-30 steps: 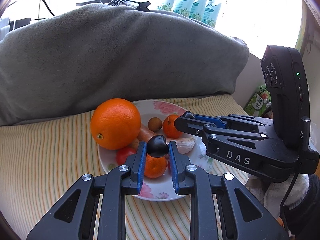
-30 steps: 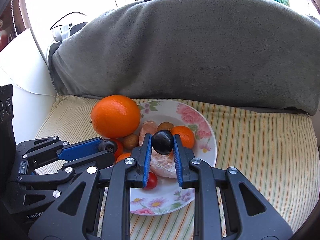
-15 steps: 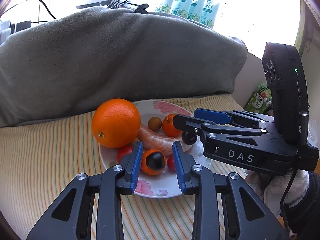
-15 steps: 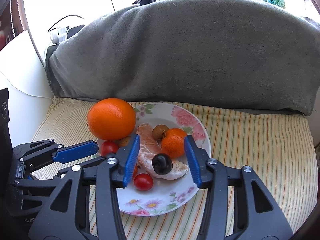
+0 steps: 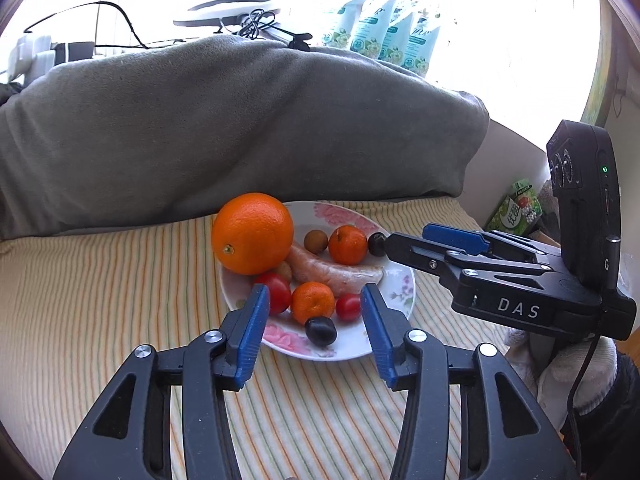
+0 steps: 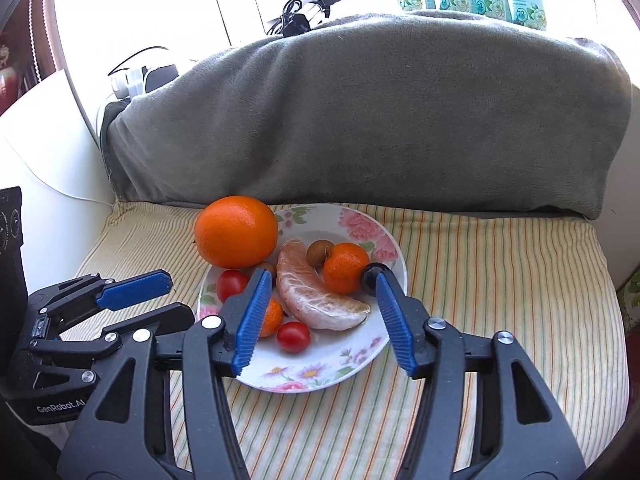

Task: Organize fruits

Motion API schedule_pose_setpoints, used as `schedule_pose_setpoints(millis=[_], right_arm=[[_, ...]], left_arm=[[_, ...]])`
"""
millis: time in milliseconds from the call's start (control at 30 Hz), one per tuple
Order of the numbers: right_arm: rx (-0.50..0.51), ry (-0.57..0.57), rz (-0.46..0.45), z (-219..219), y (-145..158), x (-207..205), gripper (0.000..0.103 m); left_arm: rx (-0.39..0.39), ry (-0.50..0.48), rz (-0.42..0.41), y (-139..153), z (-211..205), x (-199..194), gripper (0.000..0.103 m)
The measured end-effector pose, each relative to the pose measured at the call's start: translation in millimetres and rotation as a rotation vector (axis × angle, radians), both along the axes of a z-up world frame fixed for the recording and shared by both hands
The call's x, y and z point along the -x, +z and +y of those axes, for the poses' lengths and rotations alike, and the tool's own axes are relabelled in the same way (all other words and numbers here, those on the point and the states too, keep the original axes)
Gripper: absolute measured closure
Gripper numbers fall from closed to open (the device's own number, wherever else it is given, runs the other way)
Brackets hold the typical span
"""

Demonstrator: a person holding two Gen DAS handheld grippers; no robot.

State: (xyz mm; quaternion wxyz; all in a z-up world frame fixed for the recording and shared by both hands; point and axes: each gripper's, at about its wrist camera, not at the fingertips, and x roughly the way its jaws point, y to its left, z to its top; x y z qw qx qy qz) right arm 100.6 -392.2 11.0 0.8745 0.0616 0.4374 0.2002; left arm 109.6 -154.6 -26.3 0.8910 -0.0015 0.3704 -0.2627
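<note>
A flowered plate (image 5: 396, 284) (image 6: 320, 380) on the striped cushion holds a big orange (image 5: 252, 234) (image 6: 236, 231), two mandarins, cherry tomatoes, a longan and a peeled citrus segment (image 6: 316, 296). One dark grape (image 5: 321, 331) lies free on the plate's front, below and between my left gripper's (image 5: 313, 294) (image 6: 180, 296) opening jaws; the pads do not touch it. A second dark grape (image 5: 377, 244) (image 6: 372, 276) rests on the plate's right side, just beyond the right-hand fingertip of my right gripper (image 6: 322, 278) (image 5: 408, 236). That gripper's jaws are also opening, with nothing pressed between them.
A bulky grey blanket (image 5: 240, 128) rises right behind the plate. Striped cushion (image 5: 100, 300) spreads left and right of it. Pale green bottles (image 5: 384, 36) and cables stand at the bright window. A green carton (image 5: 516, 208) sits at far right, near a gloved hand (image 5: 576, 364).
Both grippers were shut on a dark grape each. Both have opened and the grapes now lie on the plate. The grippers have drawn back a little from the fruit.
</note>
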Motion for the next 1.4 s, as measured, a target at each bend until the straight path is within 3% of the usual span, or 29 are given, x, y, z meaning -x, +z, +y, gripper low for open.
schedule_pose_setpoints(millis=[67,133,233,367,433,733,1400], right_arm=[[-0.004,0.000,-0.011,-1,4,8,0.038],[-0.003,0.003,-0.017,-2,8,15,0.035],[0.016,0.007,-0.035,0,13,26,0.022],[0.065,0.020,-0.058,4,18,41,0.015],[0.083,0.019,-0.068,6,20,47,0.013],[0.084,-0.011,-0.093,-1,31,66,0.005],[0.077,-0.063,-0.095,-19,34,85,0.004]], left_arm=[[-0.003,0.010,-0.001,2,4,4,0.052],[-0.004,0.025,-0.004,3,7,9,0.036],[0.001,0.036,0.001,4,12,16,0.035],[-0.007,0.054,0.012,4,16,22,0.030],[-0.021,0.059,0.018,3,15,24,0.022],[-0.064,0.087,0.003,4,17,42,0.022],[-0.087,0.137,-0.031,17,28,69,0.022]])
